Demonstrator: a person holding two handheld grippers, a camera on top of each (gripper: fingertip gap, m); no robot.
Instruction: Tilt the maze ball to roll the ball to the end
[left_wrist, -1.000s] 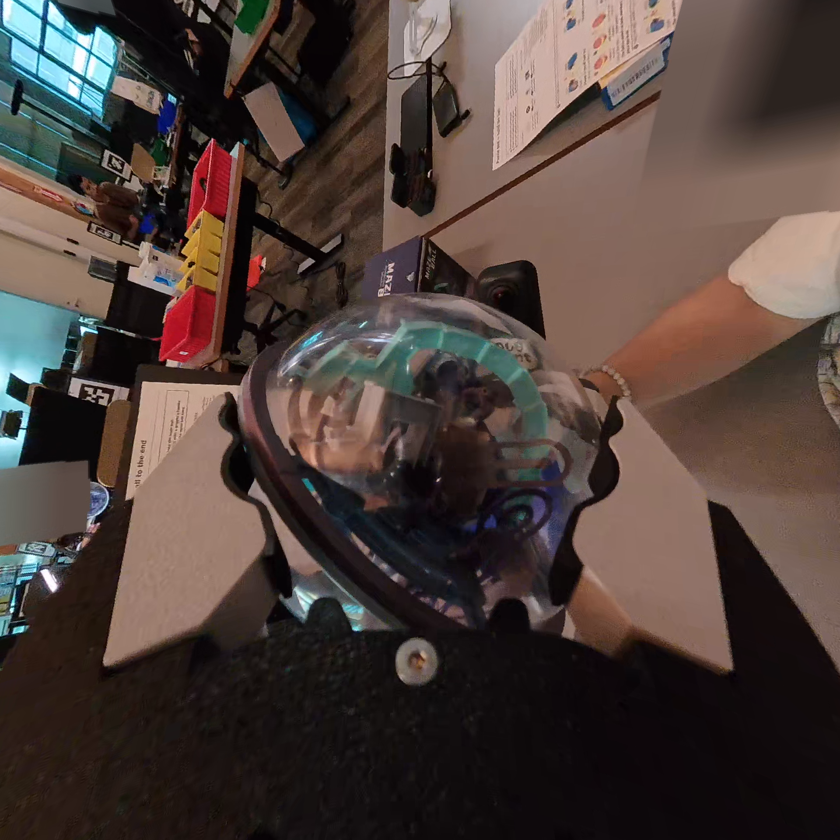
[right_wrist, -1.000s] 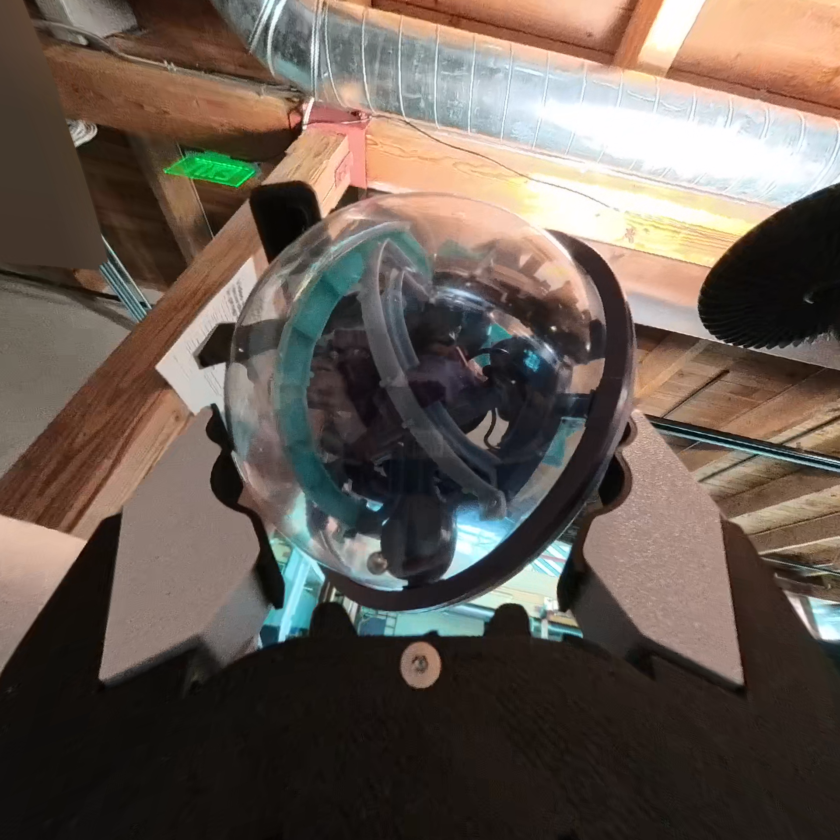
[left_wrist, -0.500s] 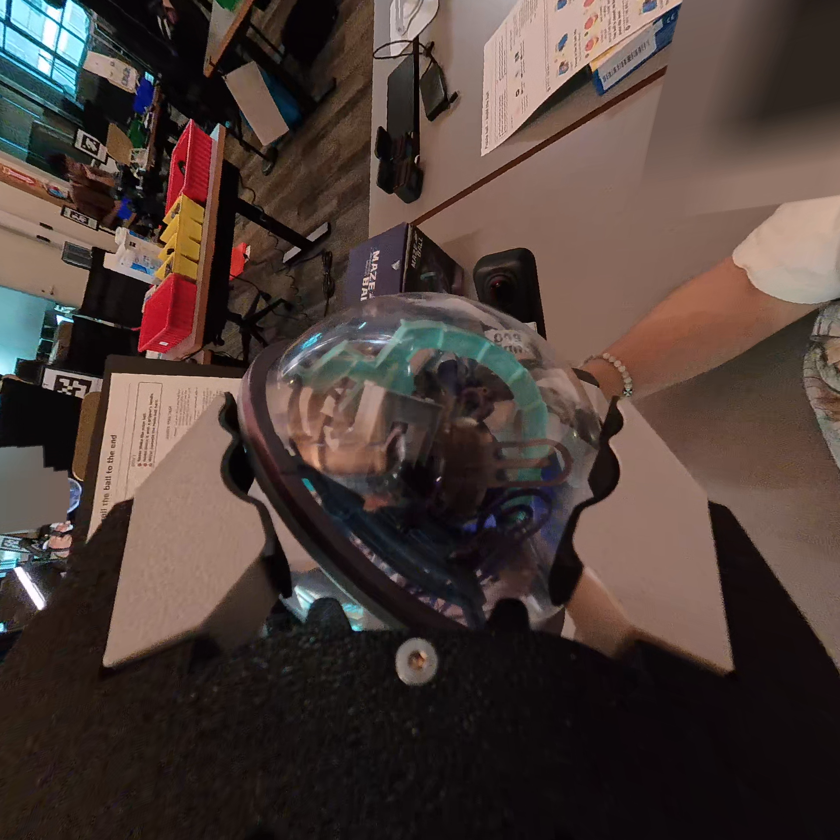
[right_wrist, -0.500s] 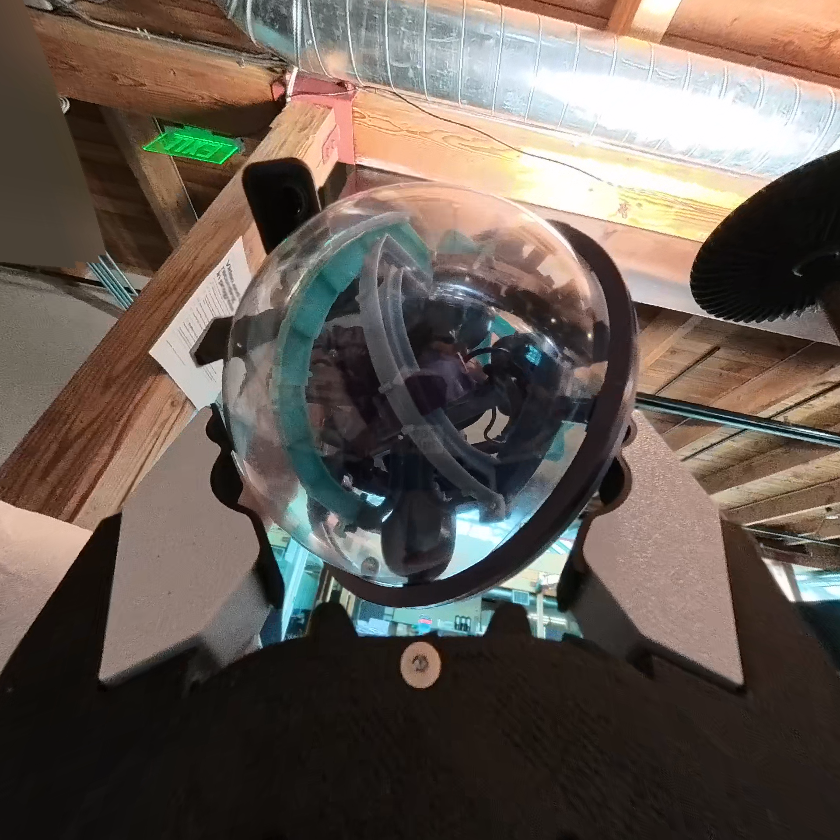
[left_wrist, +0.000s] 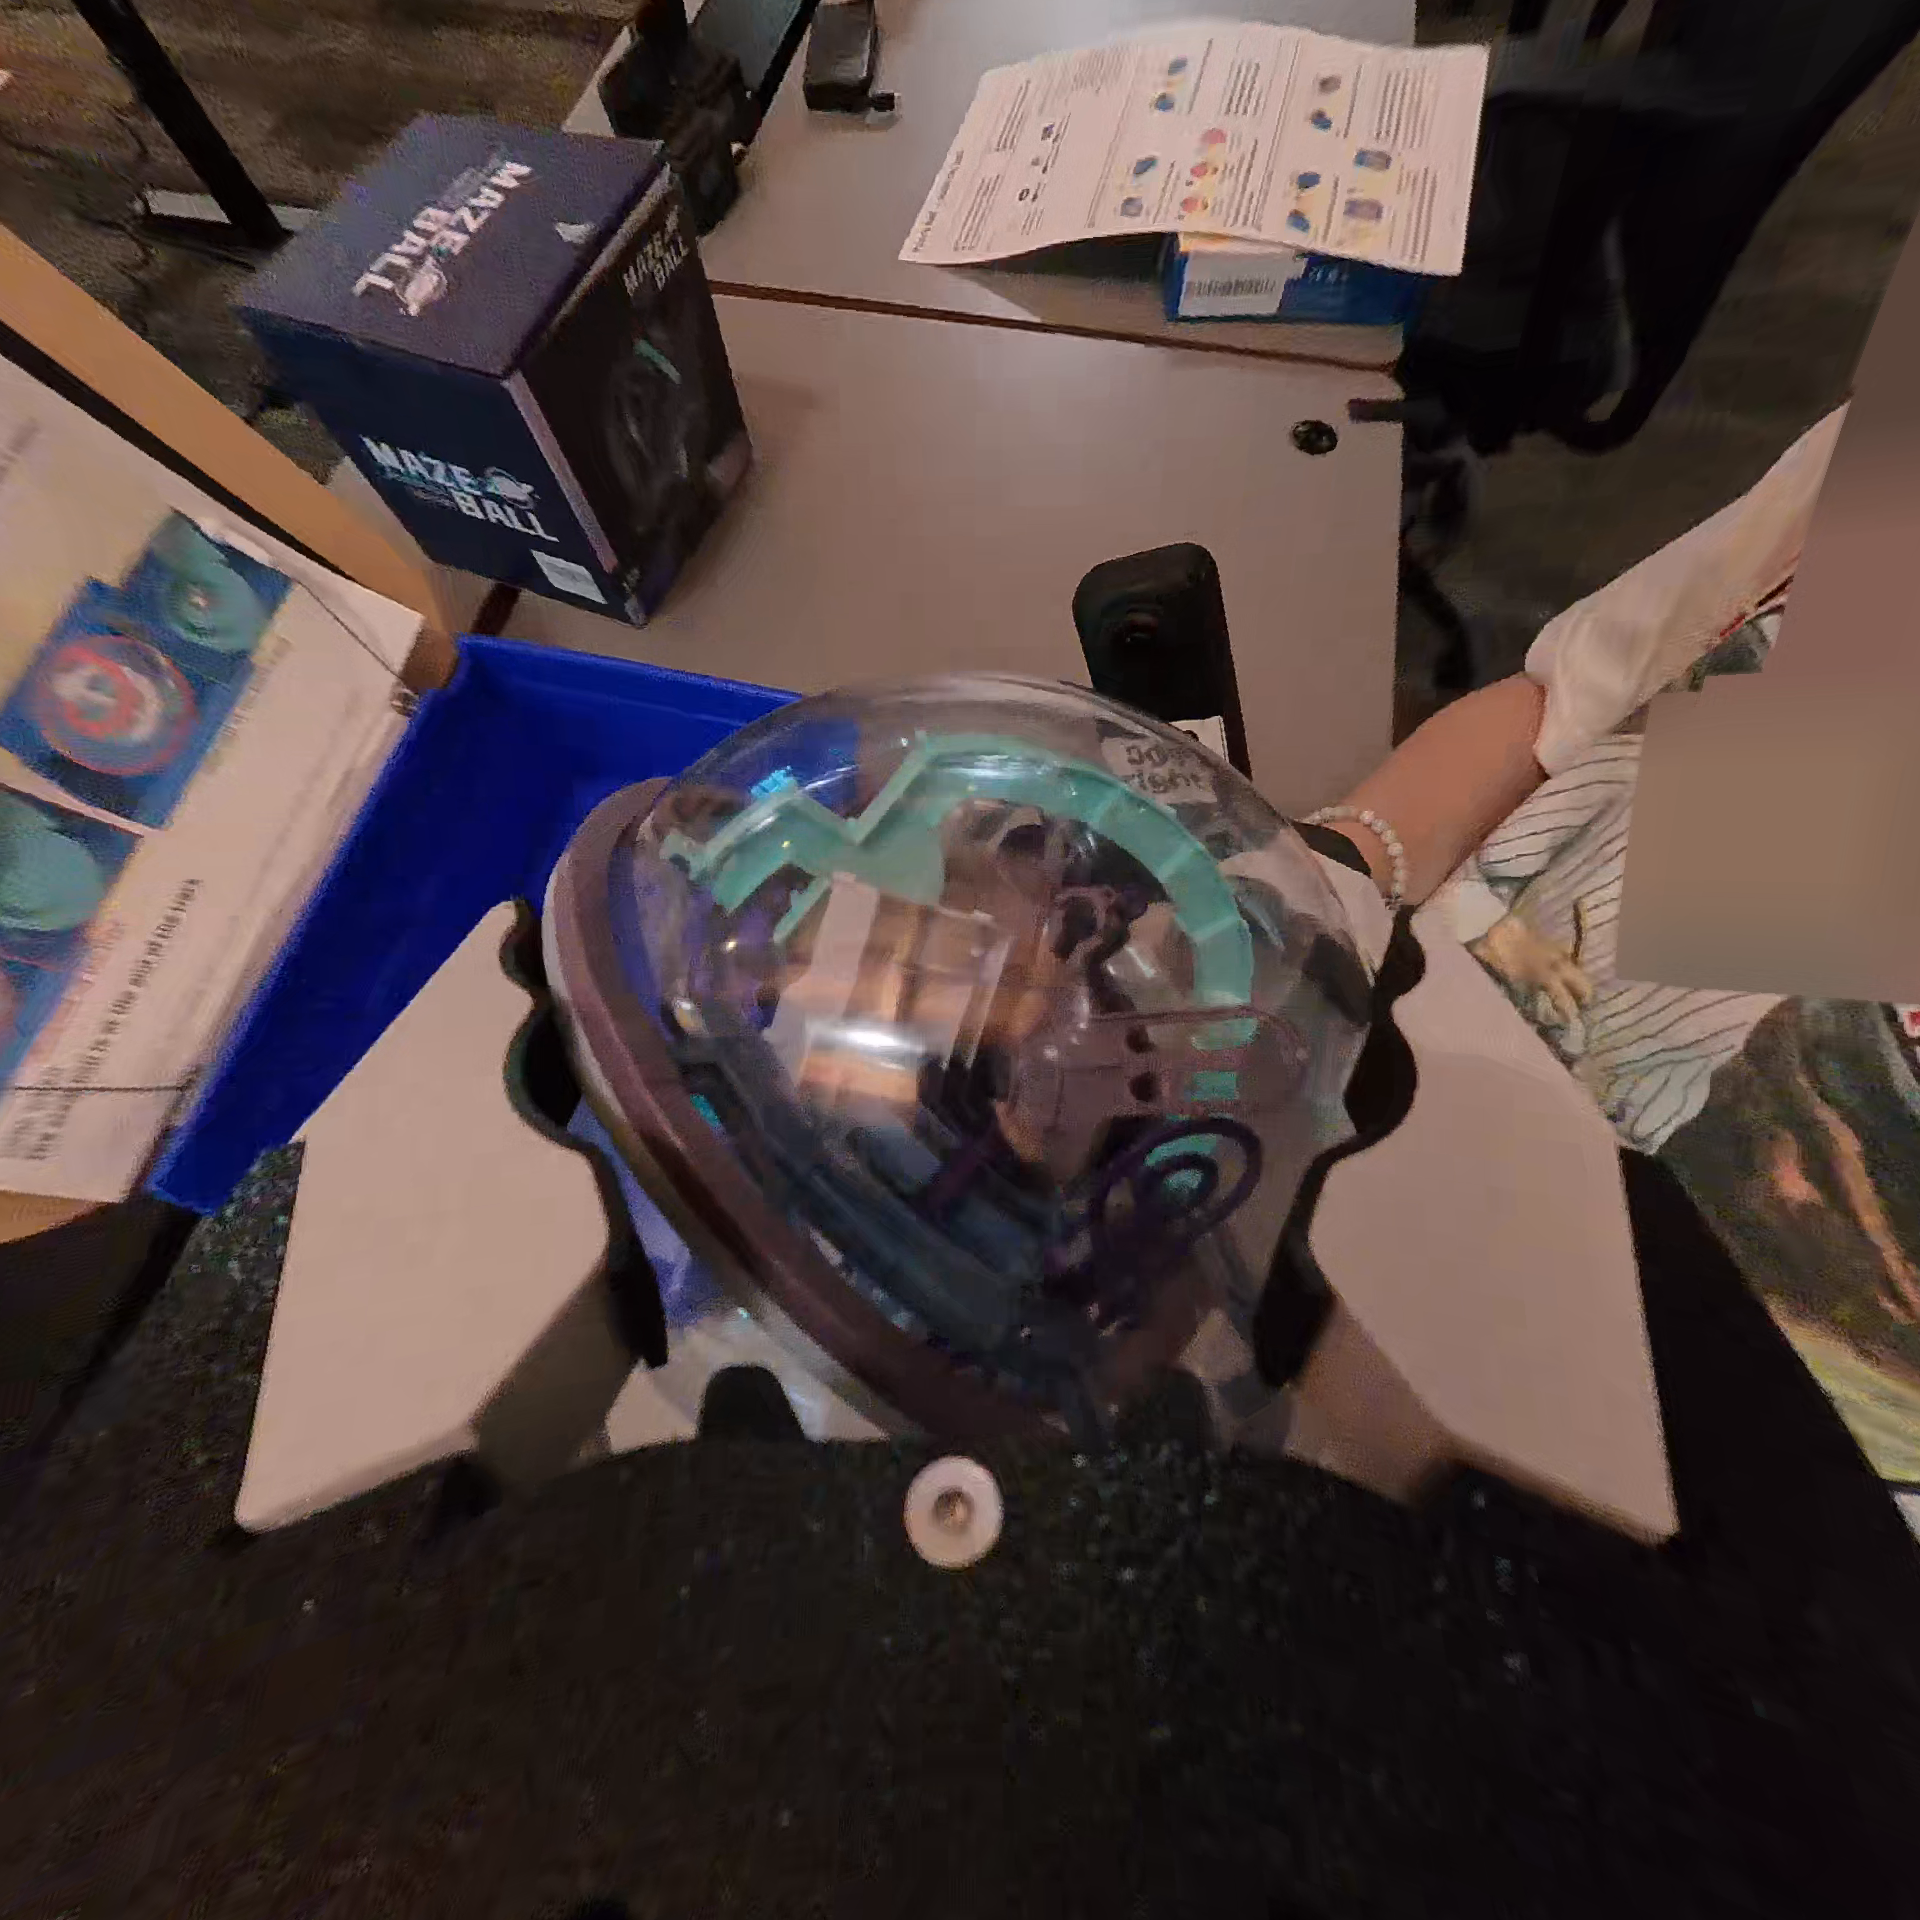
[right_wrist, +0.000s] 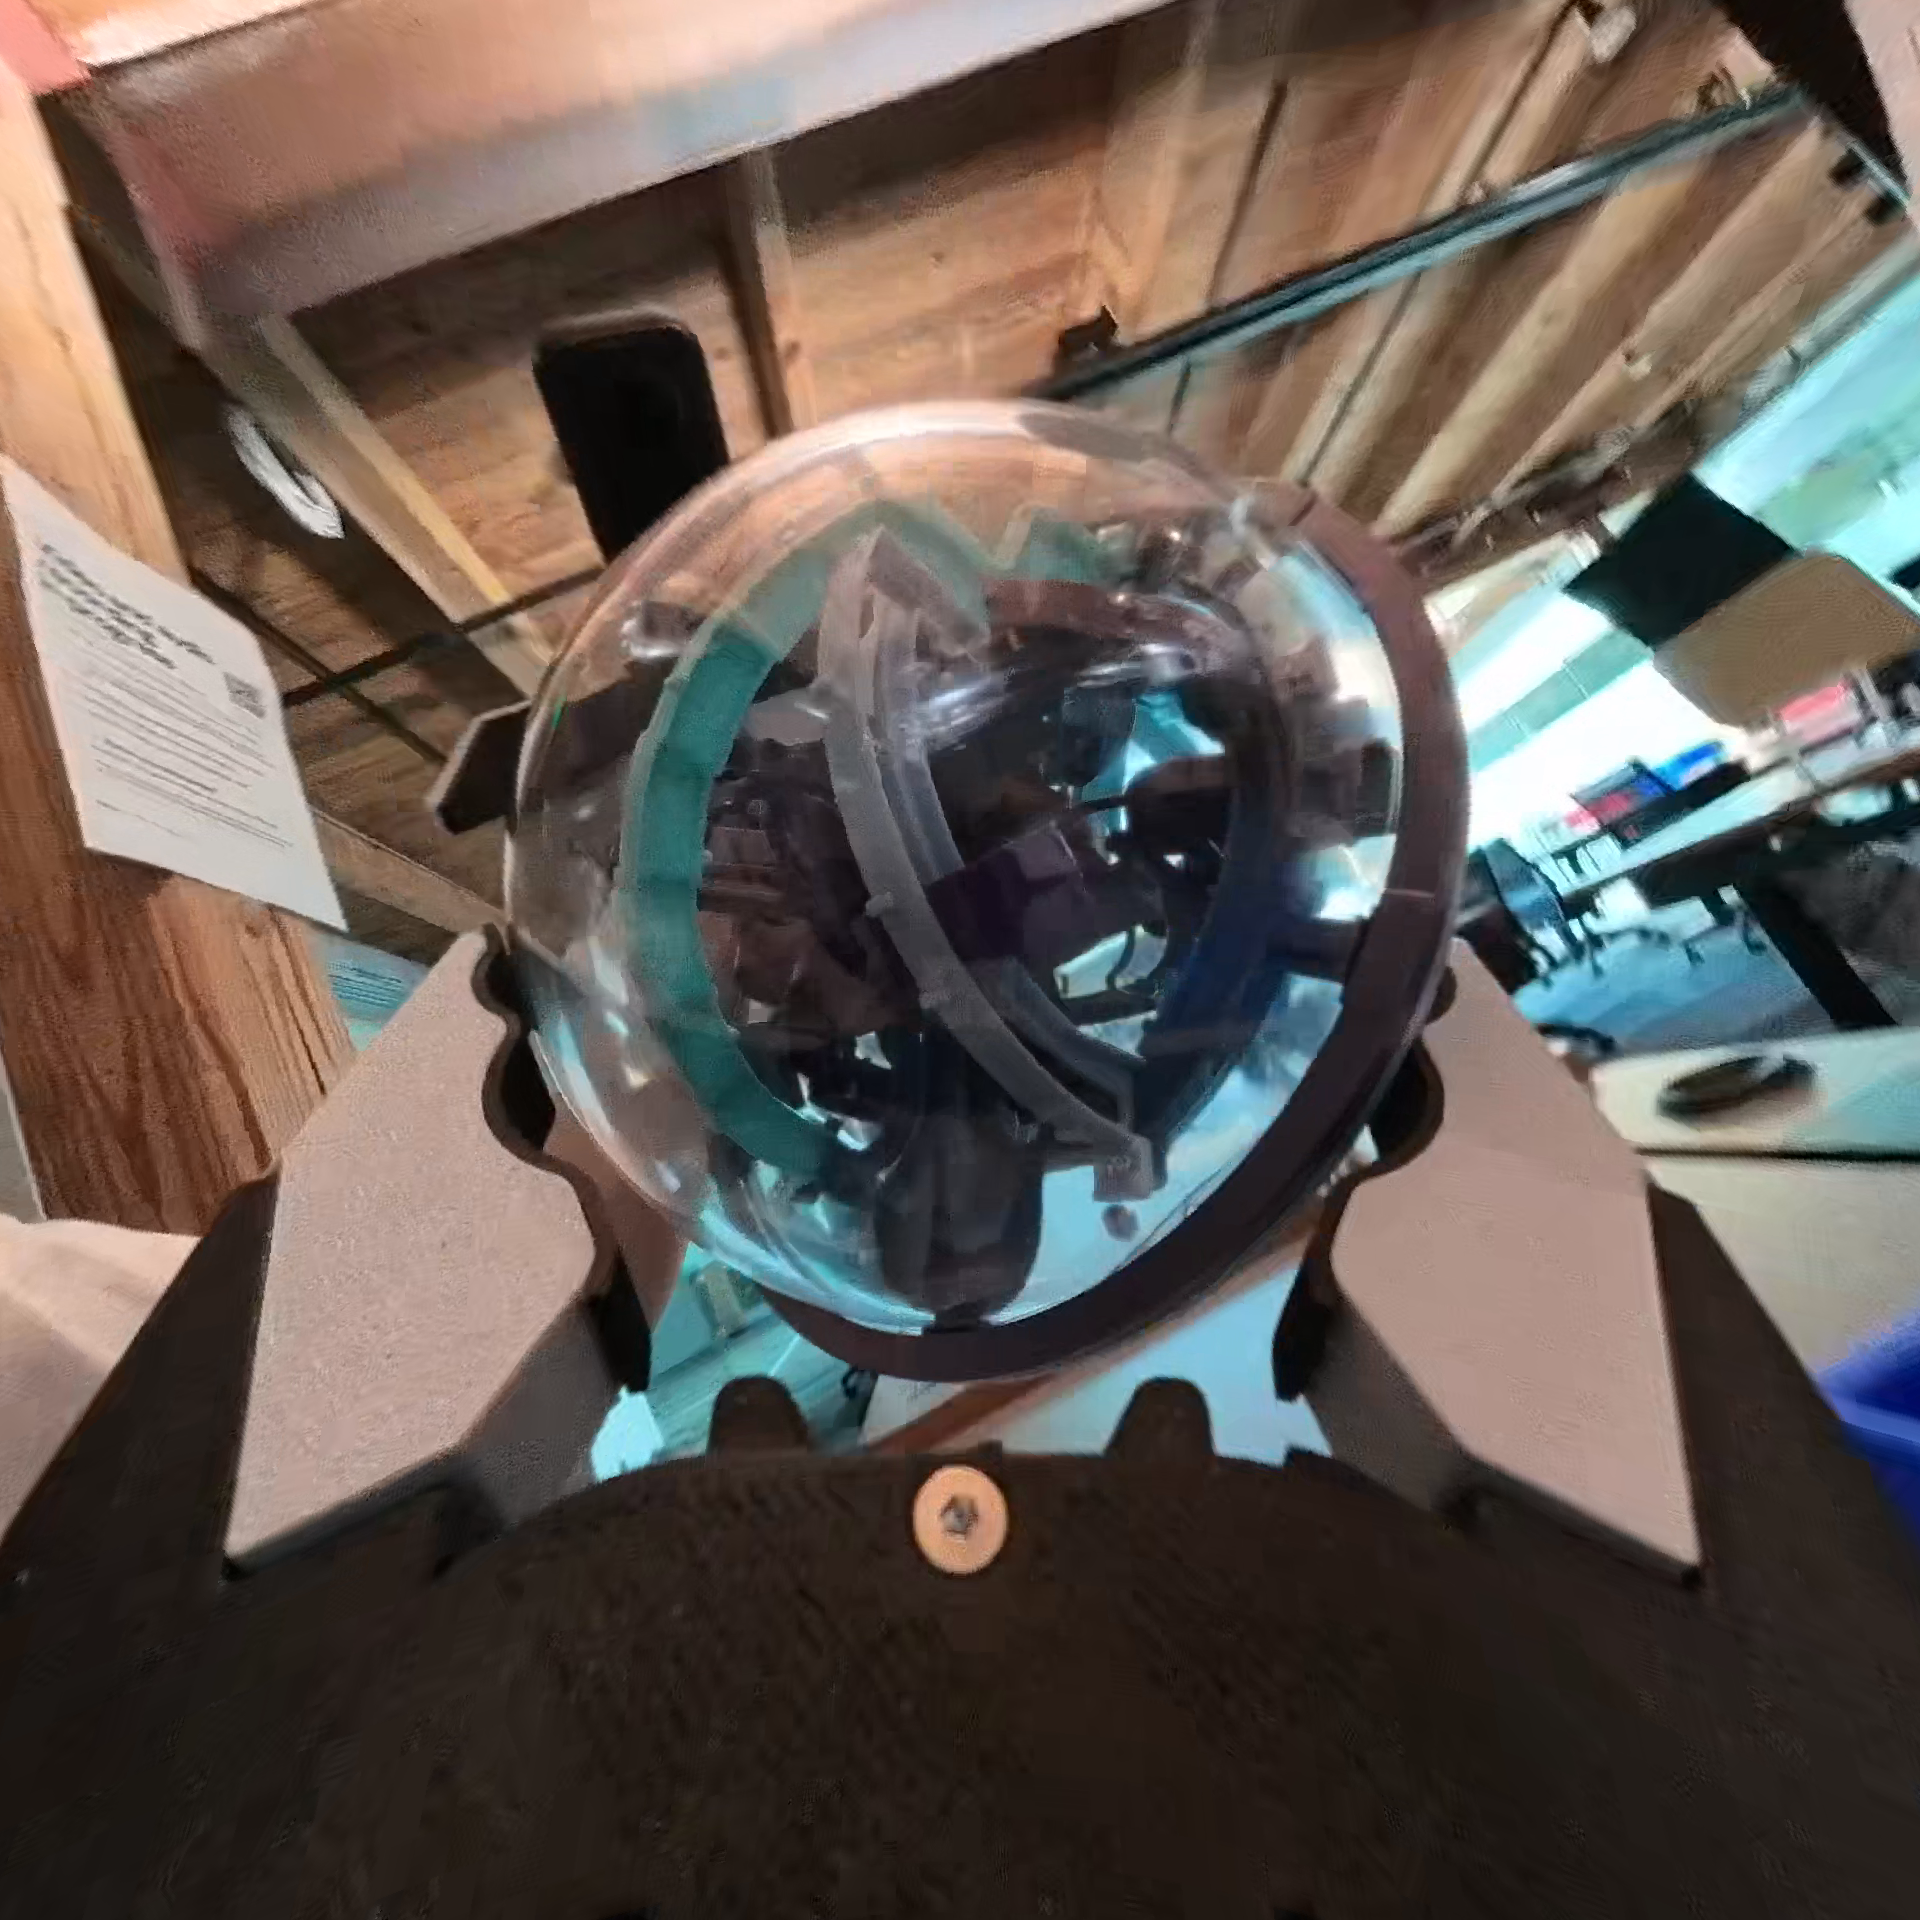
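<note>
Maze ball (left_wrist: 966, 1039): frame centre, clear sphere, teal track inside.
Left gripper (left_wrist: 961, 1049): clenched on the sphere.
Right gripper (right_wrist: 971, 1039): likewise grasping it.
Steel ball (right_wrist: 1119, 1218): low in sphere.
Box (left_wrist: 499, 364): upper left.
Bin (left_wrist: 416, 883): left.

Grey worktop (left_wrist: 966, 499) carries a dark blue carton (left_wrist: 499, 343), a blue bin (left_wrist: 416, 883) just beside it, a printed sheet (left_wrist: 1216, 156) lying over a blue-and-white box (left_wrist: 1247, 286); paper notice (right_wrist: 166, 707) on wooden post (right_wrist: 135, 987)
</note>
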